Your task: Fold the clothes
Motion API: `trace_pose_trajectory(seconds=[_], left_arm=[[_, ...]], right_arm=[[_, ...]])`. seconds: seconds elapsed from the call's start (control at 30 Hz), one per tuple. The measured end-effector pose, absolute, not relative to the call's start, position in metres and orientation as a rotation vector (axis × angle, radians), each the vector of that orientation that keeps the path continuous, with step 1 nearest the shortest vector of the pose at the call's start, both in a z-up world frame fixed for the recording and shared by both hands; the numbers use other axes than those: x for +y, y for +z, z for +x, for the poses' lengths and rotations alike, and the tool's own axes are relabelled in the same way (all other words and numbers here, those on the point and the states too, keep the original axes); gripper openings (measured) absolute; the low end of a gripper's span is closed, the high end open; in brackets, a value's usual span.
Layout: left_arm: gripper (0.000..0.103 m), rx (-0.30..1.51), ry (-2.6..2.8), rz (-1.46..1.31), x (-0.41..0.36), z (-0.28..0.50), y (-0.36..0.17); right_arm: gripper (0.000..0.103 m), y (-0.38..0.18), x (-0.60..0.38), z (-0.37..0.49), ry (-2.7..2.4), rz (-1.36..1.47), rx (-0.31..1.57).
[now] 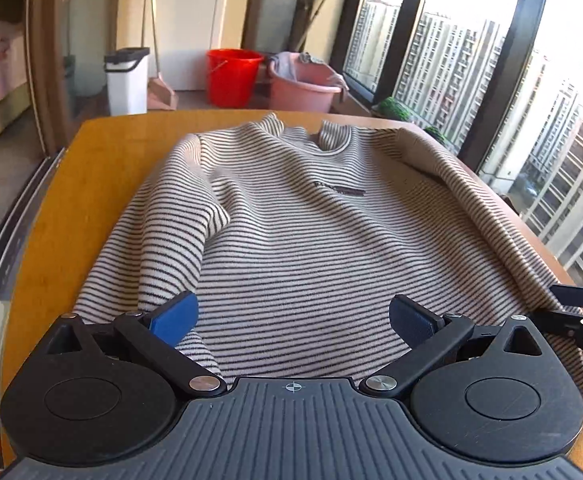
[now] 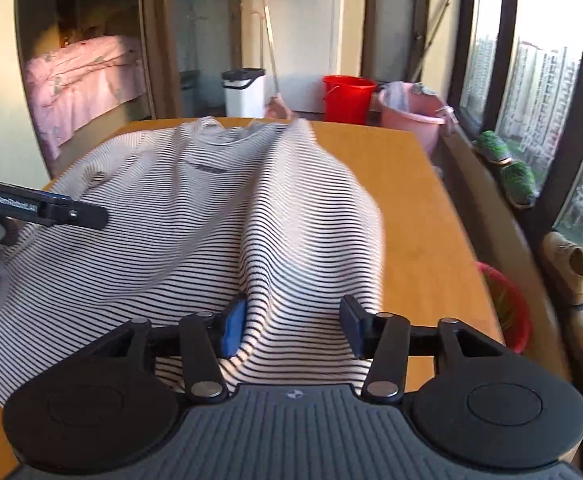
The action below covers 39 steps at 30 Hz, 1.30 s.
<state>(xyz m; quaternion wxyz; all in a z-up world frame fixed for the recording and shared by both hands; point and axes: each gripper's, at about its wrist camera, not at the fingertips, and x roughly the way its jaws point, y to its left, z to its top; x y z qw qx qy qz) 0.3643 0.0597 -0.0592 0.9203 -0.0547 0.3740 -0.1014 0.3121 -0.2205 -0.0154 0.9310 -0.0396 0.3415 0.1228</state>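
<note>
**Striped sweater spread on the counter, a ridge of it between my right jaws**

The wooden counter (image 1: 91, 184) fills most of both views, and the striped sweater (image 1: 299, 240) covers the bulk of it, front up, collar at 12 o'clock and hem at 6 o'clock, nearest me. Its left sleeve lies folded in across the body at about 9 o'clock; the right side is raised and draped toward 3 o'clock.

It looks like a thick, soft knit: light, limp, with no stiffness, so I judge it will sag and stretch if lifted by one point. The hem corners, shoulder seams or sleeve cuffs seem the best places to take hold, pinching a full fold of cloth, not a single layer.

My left hand-held gripper (image 1: 293, 316) hangs over the hem with its jaws spread wide and nothing between them. My right hand-held gripper (image 2: 293, 326) stands at the hem too, jaws apart, with a raised ridge of knit running between them; the blue pad touches the cloth, the other does not, so it is no grip.

The right view is blurred, the right cuff is out of sight, and the near hem is hidden under both gripper bodies.
</note>
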Motion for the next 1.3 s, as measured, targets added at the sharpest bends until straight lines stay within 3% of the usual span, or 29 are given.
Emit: trace_pose_trajectory(seconds=[0.13,0.17,0.2,0.27,0.3,0.33,0.37,0.4,0.43,0.47,0.63,0.77,0.93,1.0,1.17,1.23,1.3], left_arm=[[0.103,0.777,-0.234,-0.102,0.047,0.366,-0.052],[0.103,0.777,-0.263,-0.103,0.043,0.366,-0.051],[0.103,0.778,-0.289,-0.109,0.039,0.365,-0.050],[0.103,0.794,-0.323,-0.125,0.031,0.365,-0.052],[0.103,0.803,-0.334,-0.124,0.027,0.364,-0.053],[0.103,0.811,-0.342,-0.118,0.025,0.362,-0.055],[0.103,0.820,-0.351,-0.112,0.022,0.361,-0.057],[0.103,0.822,-0.351,-0.103,0.020,0.359,-0.058],[0.103,0.823,-0.346,-0.099,0.020,0.356,-0.058],[0.103,0.825,-0.342,-0.100,0.020,0.354,-0.057],[0.103,0.829,-0.338,-0.113,0.017,0.344,-0.059],[0.103,0.805,-0.312,-0.091,0.009,0.341,-0.064],[0.103,0.807,-0.303,-0.061,0.008,0.338,-0.063],[0.103,0.820,-0.307,-0.055,0.008,0.340,-0.061],[0.103,0.820,-0.305,-0.096,0.010,0.344,-0.058],[0.103,0.816,-0.313,-0.111,0.011,0.343,-0.055],[0.103,0.813,-0.320,-0.125,0.011,0.342,-0.052]], right_arm=[[0.050,0.004,-0.251,0.294,0.205,-0.021,0.627],[0.055,0.007,-0.252,0.290,0.219,-0.023,0.615],[0.067,0.007,-0.250,0.289,0.243,-0.029,0.619],[0.081,0.001,-0.243,0.292,0.298,-0.038,0.642],[0.081,0.006,-0.243,0.297,0.296,-0.035,0.625],[0.080,0.010,-0.243,0.302,0.294,-0.032,0.607],[0.055,0.015,-0.243,0.307,0.292,-0.030,0.590],[0.021,0.020,-0.243,0.313,0.290,-0.027,0.572],[0.020,0.024,-0.243,0.318,0.288,-0.024,0.555],[0.008,0.029,-0.243,0.323,0.286,-0.022,0.538],[0.009,0.053,-0.243,0.349,0.278,-0.006,0.451],[0.022,0.045,-0.247,0.353,0.300,-0.054,0.519],[0.031,0.014,-0.261,0.319,0.265,-0.053,0.632],[0.046,0.005,-0.275,0.305,0.272,0.045,0.696],[0.051,-0.027,-0.264,0.289,0.320,0.177,0.757],[0.045,-0.030,-0.251,0.290,0.344,0.194,0.736],[0.009,-0.025,-0.242,0.293,0.374,0.213,0.702]])
